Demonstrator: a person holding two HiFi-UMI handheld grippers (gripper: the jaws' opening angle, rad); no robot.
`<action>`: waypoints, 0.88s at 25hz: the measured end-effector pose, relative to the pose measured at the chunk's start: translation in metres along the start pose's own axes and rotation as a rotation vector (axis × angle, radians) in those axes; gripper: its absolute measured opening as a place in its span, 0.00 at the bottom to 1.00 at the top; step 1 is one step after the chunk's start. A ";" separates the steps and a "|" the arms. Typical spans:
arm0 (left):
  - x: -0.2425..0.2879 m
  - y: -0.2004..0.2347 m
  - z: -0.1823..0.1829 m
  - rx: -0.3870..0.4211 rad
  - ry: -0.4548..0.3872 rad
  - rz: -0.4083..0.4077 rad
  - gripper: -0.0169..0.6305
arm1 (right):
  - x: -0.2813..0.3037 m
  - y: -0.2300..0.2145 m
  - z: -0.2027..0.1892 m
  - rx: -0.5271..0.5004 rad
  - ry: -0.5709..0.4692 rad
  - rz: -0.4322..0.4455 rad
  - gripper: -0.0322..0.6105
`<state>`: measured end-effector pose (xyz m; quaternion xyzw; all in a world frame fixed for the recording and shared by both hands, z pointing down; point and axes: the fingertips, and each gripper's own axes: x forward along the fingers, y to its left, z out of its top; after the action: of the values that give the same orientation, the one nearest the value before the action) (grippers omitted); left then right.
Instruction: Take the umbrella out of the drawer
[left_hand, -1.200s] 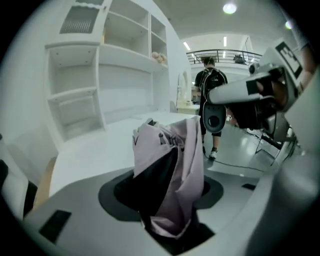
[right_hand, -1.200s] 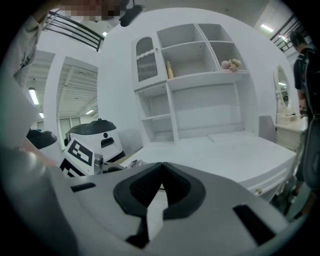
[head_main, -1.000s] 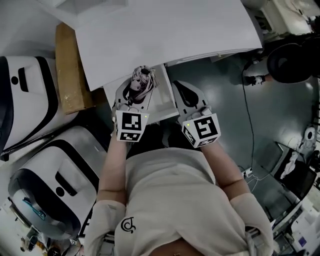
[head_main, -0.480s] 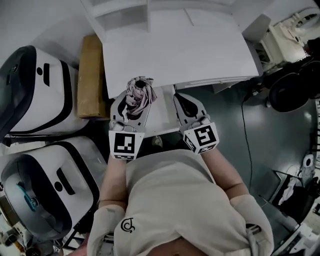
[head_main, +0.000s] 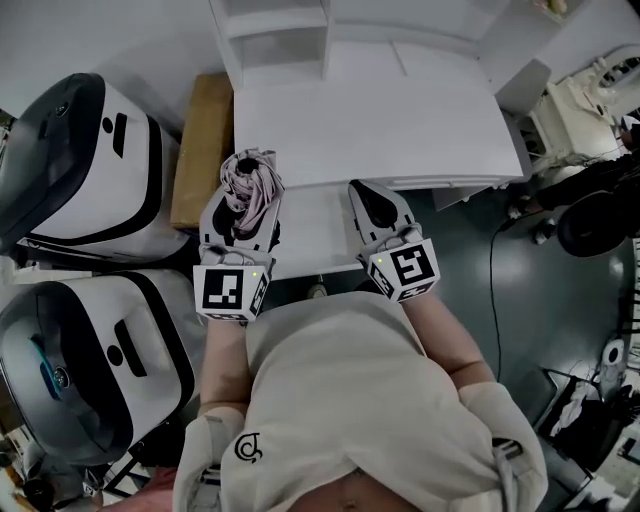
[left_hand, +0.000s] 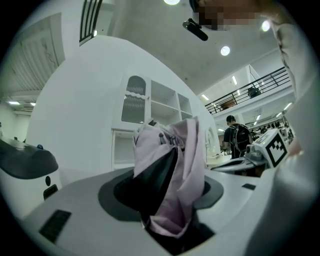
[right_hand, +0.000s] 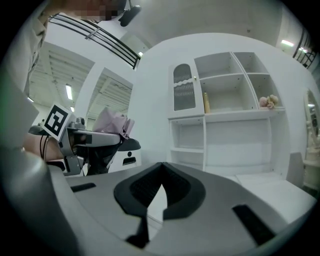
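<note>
A folded pink umbrella (head_main: 250, 178) is clamped upright between the jaws of my left gripper (head_main: 245, 205), lifted over the left end of the open white drawer (head_main: 312, 228). Seen from the left gripper view, the umbrella (left_hand: 175, 170) bunches up between the dark pads and fills the middle, so the left gripper (left_hand: 167, 187) is shut on it. My right gripper (head_main: 366, 192) hovers over the drawer's right end with its pads (right_hand: 150, 187) meeting at the tips and nothing between them. From the right gripper view, the umbrella (right_hand: 112, 122) shows off to the left.
A white desk (head_main: 380, 120) with a shelf unit (right_hand: 225, 115) stands beyond the drawer. Two large white-and-black machines (head_main: 75, 170) (head_main: 90, 370) and a cardboard box (head_main: 203, 150) crowd the left. A person with a backpack (left_hand: 236, 140) stands far off.
My left gripper has risen with the umbrella, up out of the drawer and toward the left. The right gripper has risen a little, still shut.
</note>
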<state>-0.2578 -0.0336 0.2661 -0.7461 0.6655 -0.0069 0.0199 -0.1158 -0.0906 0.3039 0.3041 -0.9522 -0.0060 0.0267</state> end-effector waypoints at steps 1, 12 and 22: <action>-0.002 0.003 0.001 0.000 -0.001 0.004 0.40 | 0.000 0.001 0.001 -0.001 -0.001 0.001 0.06; -0.008 0.016 0.002 -0.011 -0.009 0.003 0.40 | 0.004 0.005 0.001 0.009 0.018 0.001 0.06; -0.005 0.017 -0.007 -0.024 0.006 -0.011 0.40 | 0.009 0.006 0.003 0.046 0.015 -0.008 0.06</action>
<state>-0.2751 -0.0306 0.2728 -0.7498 0.6616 -0.0010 0.0089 -0.1268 -0.0916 0.3018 0.3087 -0.9506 0.0180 0.0269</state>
